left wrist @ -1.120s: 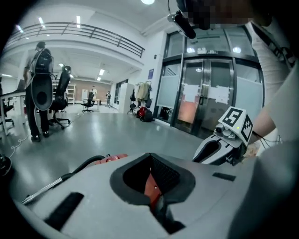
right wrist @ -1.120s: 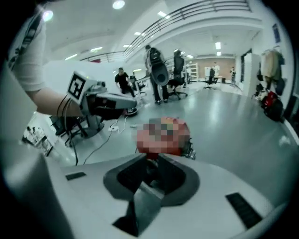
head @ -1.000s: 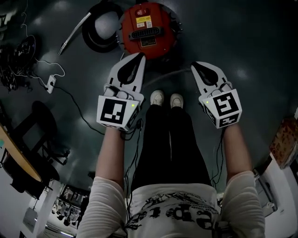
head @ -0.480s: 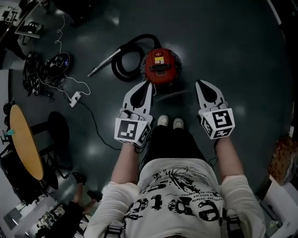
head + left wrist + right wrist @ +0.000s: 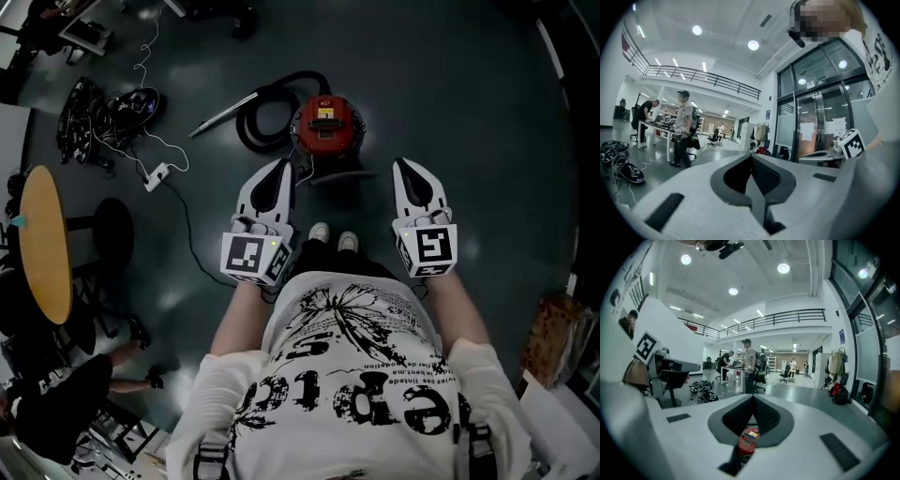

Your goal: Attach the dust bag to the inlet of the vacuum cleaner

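Note:
A red round vacuum cleaner [image 5: 325, 127] stands on the dark floor ahead of my feet, its black hose [image 5: 265, 109] coiled to its left. No dust bag shows in any view. My left gripper [image 5: 283, 166] is held out level, shut and holding nothing, its tip short of the vacuum's left side. My right gripper [image 5: 404, 167] is likewise shut and bare, to the right of the vacuum. In the left gripper view the left gripper [image 5: 751, 157] points across the hall. Through the right gripper [image 5: 753, 399] a slice of the red vacuum [image 5: 748, 440] shows below the jaws.
A round wooden table [image 5: 45, 246] and a dark stool [image 5: 112, 239] stand at the left. Tangled cables [image 5: 105, 111] and a power strip [image 5: 157, 175] lie at the upper left. Another person [image 5: 56, 405] crouches at the lower left; a brown box [image 5: 553, 339] sits at the right.
The head view has risen, so the vacuum looks smaller and farther away. Both grippers stay shut and side by side, now pulled back from the vacuum.

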The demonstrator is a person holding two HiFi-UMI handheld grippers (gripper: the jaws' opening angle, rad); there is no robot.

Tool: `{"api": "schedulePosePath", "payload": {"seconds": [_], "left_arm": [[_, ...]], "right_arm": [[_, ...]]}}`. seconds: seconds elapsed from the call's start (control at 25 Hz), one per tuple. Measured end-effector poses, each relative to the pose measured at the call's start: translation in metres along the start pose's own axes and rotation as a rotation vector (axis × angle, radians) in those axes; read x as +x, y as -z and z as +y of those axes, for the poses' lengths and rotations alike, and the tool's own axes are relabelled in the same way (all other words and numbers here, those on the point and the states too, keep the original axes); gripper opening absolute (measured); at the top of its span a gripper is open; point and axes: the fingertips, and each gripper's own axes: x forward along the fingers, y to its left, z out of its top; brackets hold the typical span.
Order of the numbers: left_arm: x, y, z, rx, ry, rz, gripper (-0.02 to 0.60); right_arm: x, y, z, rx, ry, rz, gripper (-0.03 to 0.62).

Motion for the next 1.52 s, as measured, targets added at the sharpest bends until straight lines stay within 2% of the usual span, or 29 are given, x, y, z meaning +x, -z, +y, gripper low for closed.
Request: {"api": "schedulePosePath", "payload": {"seconds": [0.12,0.36,0.64,1.2,1.52], "left_arm": [[-0.020,-0.003,-0.004,0.001,-0.029,-0.005,0.005],[-0.037,0.009,-0.021,0.041,-0.017,0.010,0.005],[-0.032,0.009,-0.033,0.056,0.010,-0.018,0.005],[-0.020,0.010,-0.037,0.015,0.003,-0.007,0.005],[-0.015,0.014,-0.038,0.033,0.010,0.014,0.005]], "right_arm": [[-0.014,-0.004,0.008,0.013,-0.025,0.000,0.003],[-0.027,0.002,0.021,0.033,-0.049,0.005,0.002],[-0.030,0.004,0.018,0.031,-0.047,-0.006,0.002],[-0.026,0.009,0.014,0.004,-0.056,0.017,0.002],[-0.021,0.016,0.015,0.008,-0.070,0.034,0.003]]}}
